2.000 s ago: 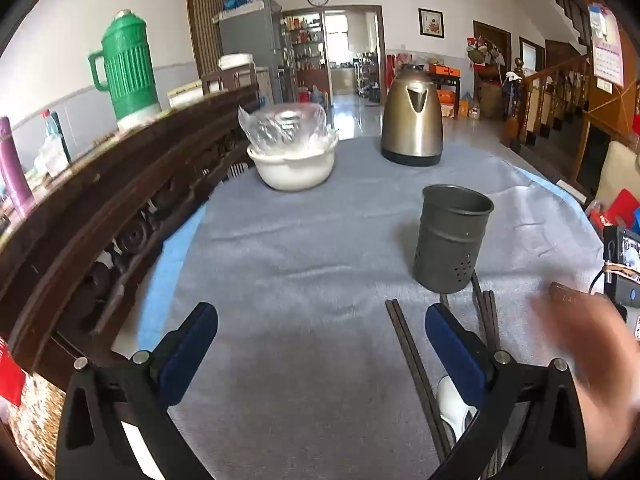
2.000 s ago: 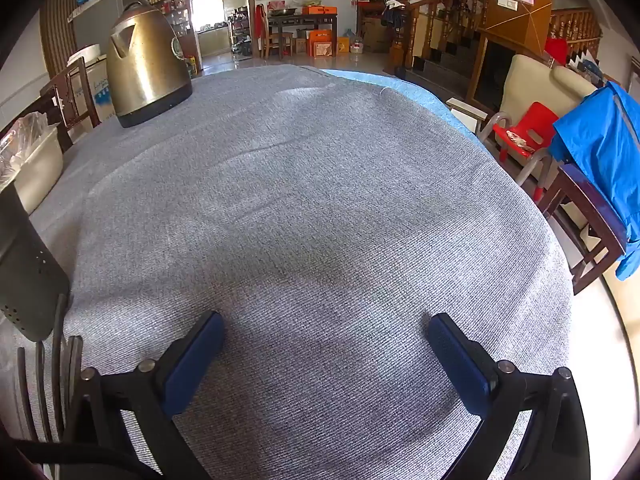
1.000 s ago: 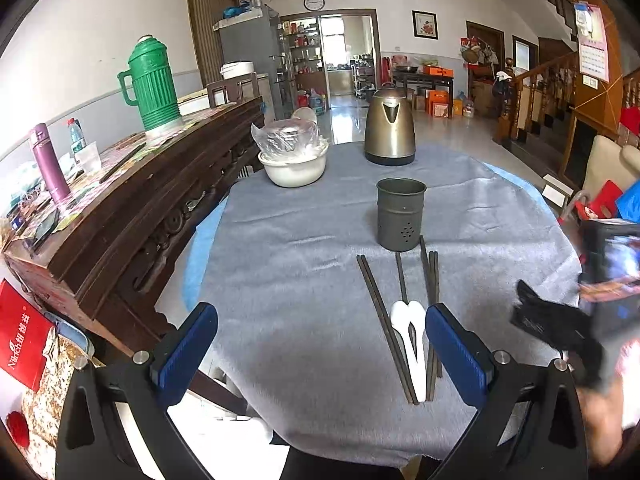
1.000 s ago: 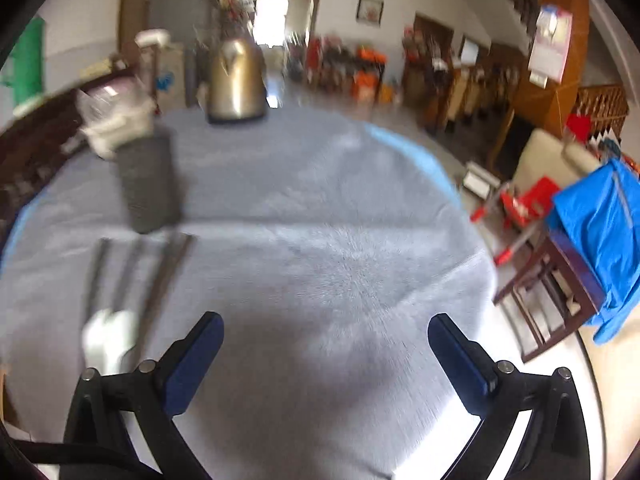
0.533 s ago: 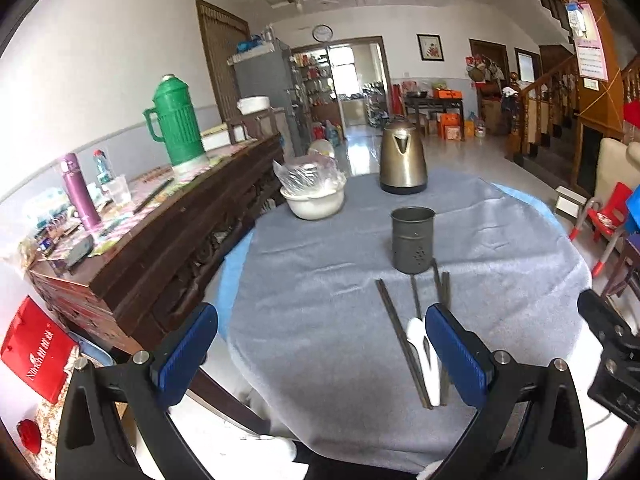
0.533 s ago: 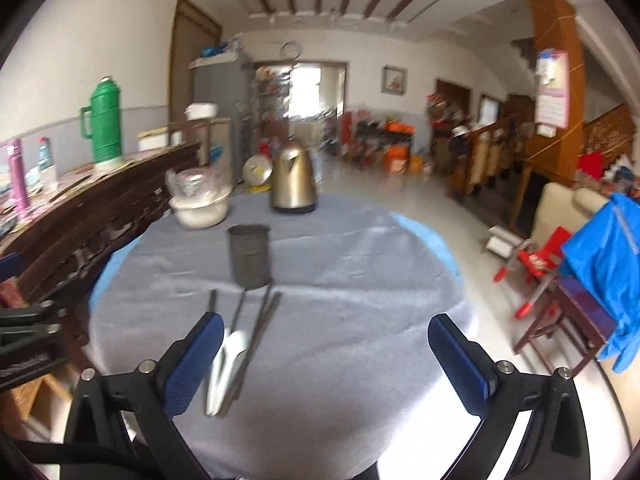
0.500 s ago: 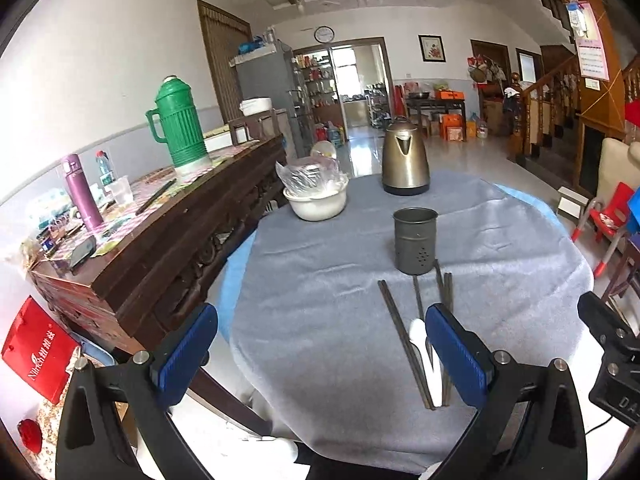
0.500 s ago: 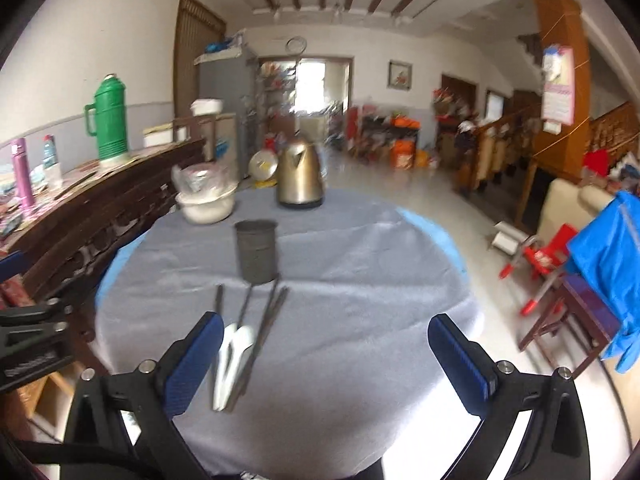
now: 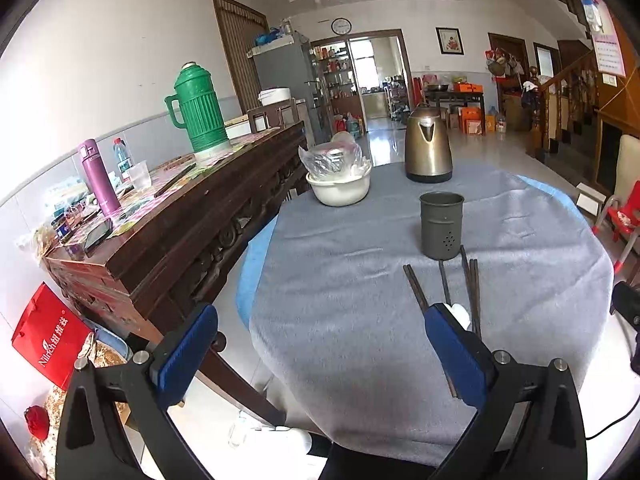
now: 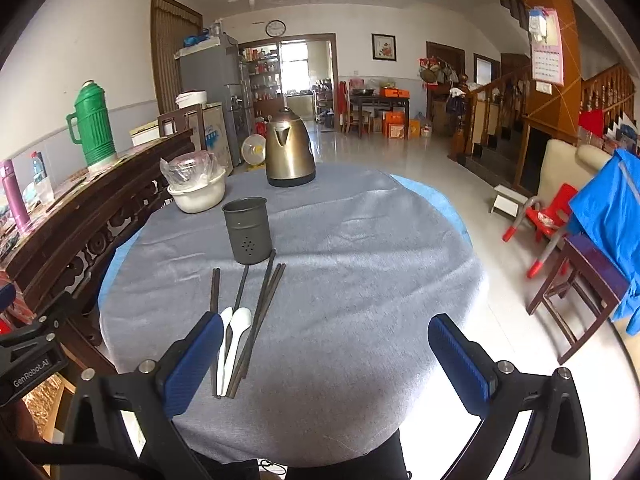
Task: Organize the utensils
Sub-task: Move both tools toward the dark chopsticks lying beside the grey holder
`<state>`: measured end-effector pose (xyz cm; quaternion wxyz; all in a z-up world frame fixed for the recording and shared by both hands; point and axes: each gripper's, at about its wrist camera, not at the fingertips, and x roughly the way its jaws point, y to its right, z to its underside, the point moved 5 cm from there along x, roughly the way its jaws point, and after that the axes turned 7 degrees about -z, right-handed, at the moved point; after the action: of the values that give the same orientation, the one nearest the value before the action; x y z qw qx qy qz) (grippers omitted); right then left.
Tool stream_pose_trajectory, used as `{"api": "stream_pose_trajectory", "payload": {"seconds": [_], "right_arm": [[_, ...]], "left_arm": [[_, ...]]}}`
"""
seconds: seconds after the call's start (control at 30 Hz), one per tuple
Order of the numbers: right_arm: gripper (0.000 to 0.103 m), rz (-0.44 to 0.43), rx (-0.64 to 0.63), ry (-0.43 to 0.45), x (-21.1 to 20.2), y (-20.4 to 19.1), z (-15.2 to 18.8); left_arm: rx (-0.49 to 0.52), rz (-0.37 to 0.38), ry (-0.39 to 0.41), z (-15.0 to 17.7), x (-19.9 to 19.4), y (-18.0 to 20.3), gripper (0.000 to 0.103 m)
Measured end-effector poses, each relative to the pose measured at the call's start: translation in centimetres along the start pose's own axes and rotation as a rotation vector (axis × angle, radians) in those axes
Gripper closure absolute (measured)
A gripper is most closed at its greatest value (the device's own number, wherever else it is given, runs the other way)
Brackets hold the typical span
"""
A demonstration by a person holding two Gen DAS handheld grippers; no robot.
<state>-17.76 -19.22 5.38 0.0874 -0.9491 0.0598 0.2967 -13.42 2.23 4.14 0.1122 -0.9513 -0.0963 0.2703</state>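
Both views are bright and sharp, lit by daylight. The strongest source is the open doorway (image 10: 306, 66) at 12 o'clock, blown out to white, and it throws a pale sheen across the glossy tiled floor (image 10: 400, 160) behind. The round table under grey cloth (image 10: 360, 280) is evenly lit, with soft shadows in its folds. The brass-coloured metal kettle (image 9: 428, 150) carries streaky highlights. Fisheye bending curves walls and ceiling beams strongly toward the rim, and black vignette fills the corners. At 6 o'clock the floor washes out to near white.
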Motion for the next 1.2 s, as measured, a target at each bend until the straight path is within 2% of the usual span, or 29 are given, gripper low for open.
{"api": "stream_pose_trajectory", "payload": {"seconds": [0.53, 1.2], "right_arm": [[0.000, -0.033, -0.029, 0.035, -0.2, -1.7, -0.2], [0.000, -0.063, -0.067, 0.043, -0.5, -3.8, -0.3]], "left_arm": [[-0.012, 0.052, 0.043, 0.0, -1.2, 0.1, 0.000], [-0.025, 0.030, 0.009, 0.3, -0.2, -0.6, 0.000]]}}
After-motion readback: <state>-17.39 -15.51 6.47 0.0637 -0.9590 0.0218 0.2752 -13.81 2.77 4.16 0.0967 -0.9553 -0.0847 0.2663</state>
